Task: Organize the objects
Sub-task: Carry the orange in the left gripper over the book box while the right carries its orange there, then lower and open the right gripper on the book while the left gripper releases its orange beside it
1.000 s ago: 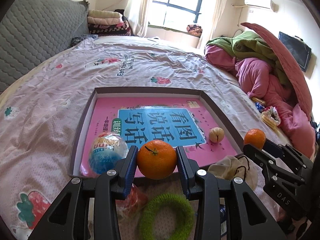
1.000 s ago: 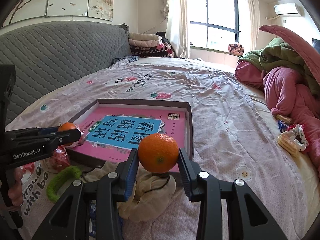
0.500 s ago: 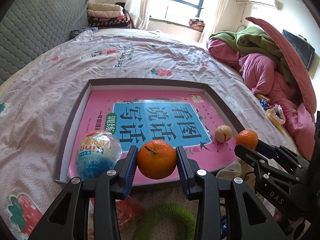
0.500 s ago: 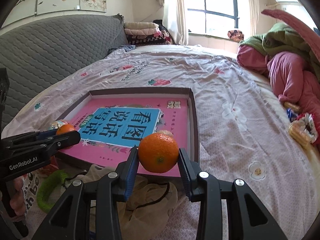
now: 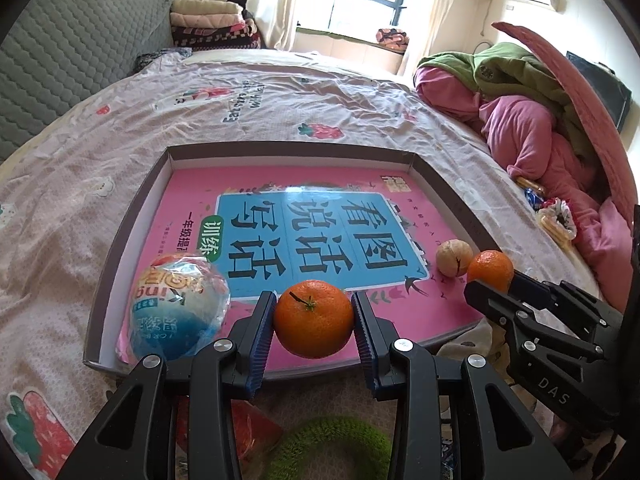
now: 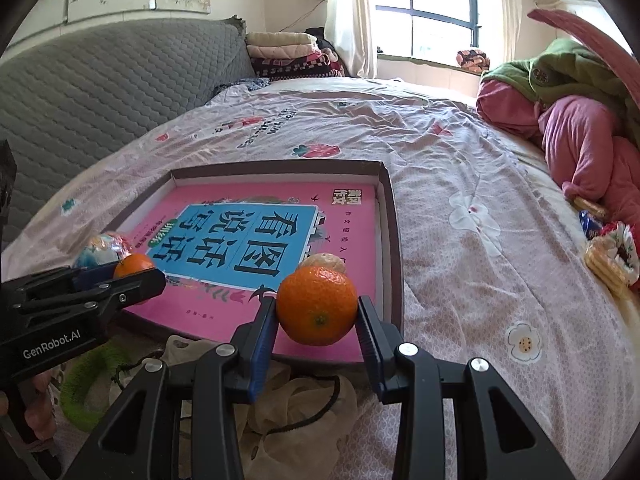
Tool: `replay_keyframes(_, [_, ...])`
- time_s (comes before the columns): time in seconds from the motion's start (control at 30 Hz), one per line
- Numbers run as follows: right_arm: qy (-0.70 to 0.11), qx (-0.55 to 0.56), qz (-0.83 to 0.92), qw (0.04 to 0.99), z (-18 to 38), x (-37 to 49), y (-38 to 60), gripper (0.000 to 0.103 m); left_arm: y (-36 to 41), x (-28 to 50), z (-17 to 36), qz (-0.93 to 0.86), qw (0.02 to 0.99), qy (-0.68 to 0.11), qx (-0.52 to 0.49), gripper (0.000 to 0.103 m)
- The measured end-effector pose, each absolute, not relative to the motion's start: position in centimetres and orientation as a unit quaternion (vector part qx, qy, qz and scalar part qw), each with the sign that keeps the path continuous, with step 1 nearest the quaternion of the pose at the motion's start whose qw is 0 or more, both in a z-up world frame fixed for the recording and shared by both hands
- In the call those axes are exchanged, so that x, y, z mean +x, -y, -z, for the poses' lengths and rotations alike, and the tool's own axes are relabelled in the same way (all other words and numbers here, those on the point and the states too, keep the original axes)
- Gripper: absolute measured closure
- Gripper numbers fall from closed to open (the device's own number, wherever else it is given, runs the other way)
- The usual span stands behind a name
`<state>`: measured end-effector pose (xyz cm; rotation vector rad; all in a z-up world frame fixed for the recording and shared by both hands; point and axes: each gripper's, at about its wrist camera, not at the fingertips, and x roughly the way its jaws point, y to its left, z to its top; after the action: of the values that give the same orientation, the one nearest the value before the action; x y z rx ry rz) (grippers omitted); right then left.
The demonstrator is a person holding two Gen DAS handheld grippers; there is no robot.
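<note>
1. at the bottom of the left wrist view lie a green fuzzy ring point(image 5: 332, 446) and a red wrapper point(image 5: 250, 430), partly hidden behind the gripper's black arms.
2. at the bottom of the right wrist view a beige cloth bag point(image 6: 296, 408) with a black cord is bunched on the bedsheet point(image 6: 460, 208), against the near edge of the tray point(image 6: 394, 240).
3. the left gripper point(image 5: 314, 320) sits low centre in its own view, its blue-lined jaws closed only as far as the fruit allows, pinching an orange with a stem point(image 5: 314, 318) on both sides over the tray's near edge.
4. the right gripper point(image 6: 317, 312) is closed just as narrowly on a second orange point(image 6: 317, 308), held over the tray's near right corner; it blocks most of the walnut point(image 6: 326, 260) just behind it.
5. in the left wrist view the right gripper comes in from the lower right, its orange just beside the walnut.
6. a wrapped ball snack point(image 5: 180, 308) rests in the tray's near left corner, just left of the left gripper.
7. the tray floor is covered by a pink book point(image 5: 304, 232) with a blue panel of chinese characters.
8. at the right edge lie snack packets point(image 6: 608, 252), near a heap of pink and green bedding point(image 6: 576, 120).
9. upper left stands a grey quilted headboard point(image 6: 100, 80), with folded blankets point(image 6: 288, 56) beside it under the window point(image 6: 436, 4).
</note>
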<state>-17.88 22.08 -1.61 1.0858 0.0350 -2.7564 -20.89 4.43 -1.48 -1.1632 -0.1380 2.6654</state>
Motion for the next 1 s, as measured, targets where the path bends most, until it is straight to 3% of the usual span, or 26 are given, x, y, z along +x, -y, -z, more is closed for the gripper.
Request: replay_keyframes(1.0, [-0.015,0.362,0.928,0.091,1.16,-17.49,-21.8,0.063,-4.2,-20.58,1.4,-0.909,0.115,0.046,-0.399,0.055])
